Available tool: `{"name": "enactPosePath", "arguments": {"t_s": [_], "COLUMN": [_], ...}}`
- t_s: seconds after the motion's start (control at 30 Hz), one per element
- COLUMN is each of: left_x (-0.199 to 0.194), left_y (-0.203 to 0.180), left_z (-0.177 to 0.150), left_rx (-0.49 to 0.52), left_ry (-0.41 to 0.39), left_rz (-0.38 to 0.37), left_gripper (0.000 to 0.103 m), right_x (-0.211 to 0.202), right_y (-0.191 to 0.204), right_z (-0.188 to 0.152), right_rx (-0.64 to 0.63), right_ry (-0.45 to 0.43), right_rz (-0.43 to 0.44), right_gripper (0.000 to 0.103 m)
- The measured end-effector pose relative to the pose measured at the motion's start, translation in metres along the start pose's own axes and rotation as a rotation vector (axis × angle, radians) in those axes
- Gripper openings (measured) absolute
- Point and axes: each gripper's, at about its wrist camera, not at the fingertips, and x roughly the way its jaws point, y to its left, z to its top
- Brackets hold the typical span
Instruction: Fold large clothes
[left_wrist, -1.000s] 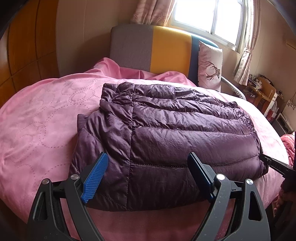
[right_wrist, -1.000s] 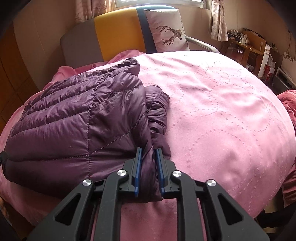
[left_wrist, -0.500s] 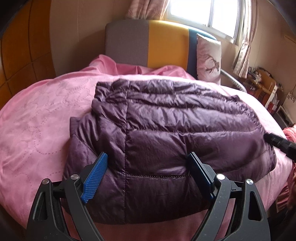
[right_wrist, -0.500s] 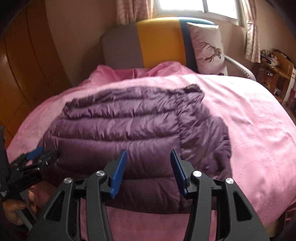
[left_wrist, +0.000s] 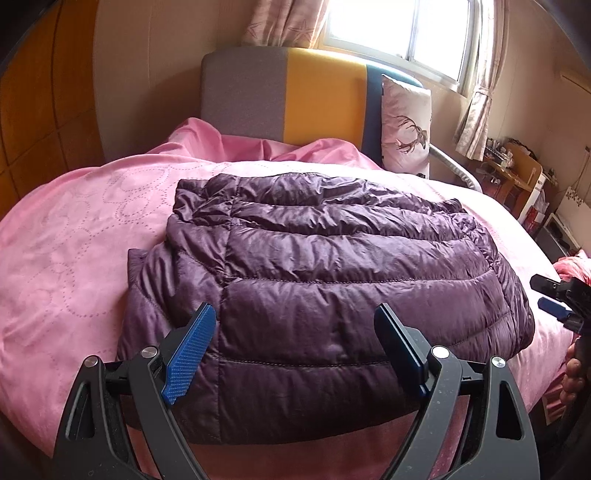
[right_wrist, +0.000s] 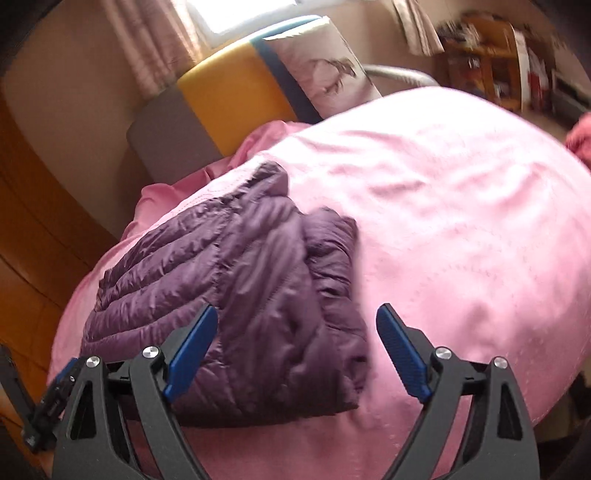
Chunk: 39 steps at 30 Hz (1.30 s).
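we see the folded purple jacket (left_wrist: 314, 288) in the frame centre on the pink bed (left_wrist: 74, 258), our left gripper (left_wrist: 295, 339) spread wide above it, our right gripper (right_wrist: 295, 343) just opened, pinching nothing.

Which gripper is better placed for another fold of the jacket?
Probably left: the left gripper hangs open over the jacket hem, squarely facing it. The right gripper, just opened, sits at its side edge, image blurred.

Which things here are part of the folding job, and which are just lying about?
Job:
- purple jacket, folded on the pink bedspread
- left tool, open
- right tool, jaws just opened, off the jacket

Lying about:
- deer pillow
- headboard
- cluttered desk
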Motion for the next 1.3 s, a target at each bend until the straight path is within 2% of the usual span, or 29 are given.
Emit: {"name": "enactPosePath", "arguments": {"t_s": [0.17,0.27,0.53,0.7,0.9,0.93,0.97,1.0,1.07,1.17,1.3], "left_x": [0.004,0.007,0.015,0.020,0.034,0.037,0.041,0.049,0.062,0.067,0.058], "left_y": [-0.007,-0.012,-0.025,-0.038,-0.046,-0.046,-0.045,-0.041,-0.032,-0.025,-0.028], "left_z": [0.000,0.001,0.007,0.014,0.015,0.013,0.012,0.010,0.007,0.005,-0.001], "left_rx": [0.013,0.029,0.047,0.078,0.085,0.084,0.080,0.061,0.017,-0.011,0.013], "left_ry": [0.014,0.014,0.007,0.003,0.023,0.028,0.038,0.058,0.091,0.124,0.149], "left_rz": [-0.003,0.000,-0.005,-0.035,-0.052,-0.060,-0.072,-0.096,-0.153,-0.202,-0.239], "left_gripper": [0.086,0.086,0.086,0.086,0.086,0.086,0.086,0.086,0.086,0.083,0.078], "right_x": [0.018,0.026,0.043,0.053,0.064,0.064,0.065,0.064,0.059,0.041,0.004], "right_y": [-0.033,-0.044,-0.048,-0.037,-0.023,-0.021,-0.019,-0.018,-0.014,-0.008,-0.002], "right_z": [0.000,-0.001,0.004,0.009,0.005,0.004,0.004,0.002,0.002,0.003,-0.003], "right_rx": [0.148,0.183,0.199,0.173,0.109,0.101,0.107,0.120,0.110,0.094,0.025], "right_ry": [0.071,0.090,0.094,0.119,0.114,0.115,0.123,0.125,0.105,0.085,0.068], "right_rz": [0.084,0.113,0.189,0.248,0.210,0.213,0.237,0.252,0.250,0.262,0.271], "right_gripper": [0.095,0.095,0.100,0.100,0.099,0.086,0.062,0.057,0.038,0.028,0.026]}}
